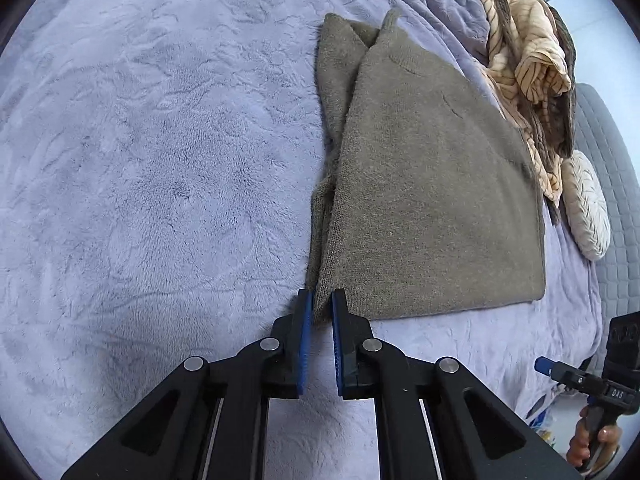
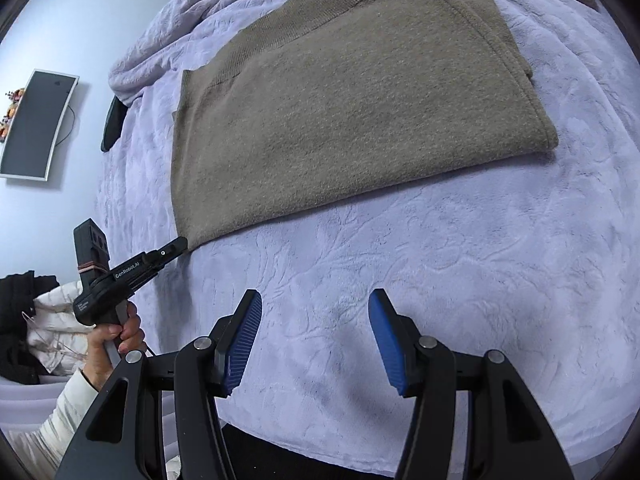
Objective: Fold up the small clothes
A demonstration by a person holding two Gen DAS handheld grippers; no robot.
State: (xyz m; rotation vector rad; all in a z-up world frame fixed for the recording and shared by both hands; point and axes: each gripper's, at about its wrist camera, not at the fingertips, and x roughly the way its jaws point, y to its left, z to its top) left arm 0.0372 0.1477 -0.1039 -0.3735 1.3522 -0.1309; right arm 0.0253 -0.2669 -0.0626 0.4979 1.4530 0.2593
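A grey-brown knit sweater (image 1: 432, 184) lies folded flat on a lilac plush blanket (image 1: 160, 160) that covers the bed. In the left wrist view it fills the 1 to 3 o'clock part, with a narrower folded layer showing along its left edge. The left gripper (image 1: 320, 300) has its jaws clenched on the sweater's near left corner, the knit pinched between the blue pads (image 1: 306, 320). In the right wrist view the same gripper appears at 9 o'clock, held by the left hand (image 2: 116, 336) in a cream sleeve, its tip at the sweater's corner.

The right gripper (image 2: 316, 304) hovers above bare blanket near the sweater's front edge, its jaws released and spread wide, grasping nothing. A striped cream-and-brown garment (image 1: 528, 52) lies bunched at 1 o'clock just beyond the sweater, and a white round cushion (image 1: 586, 204) sits at 3 o'clock. On the wall at 9 o'clock in the right wrist view hangs a dark screen (image 2: 36, 124).
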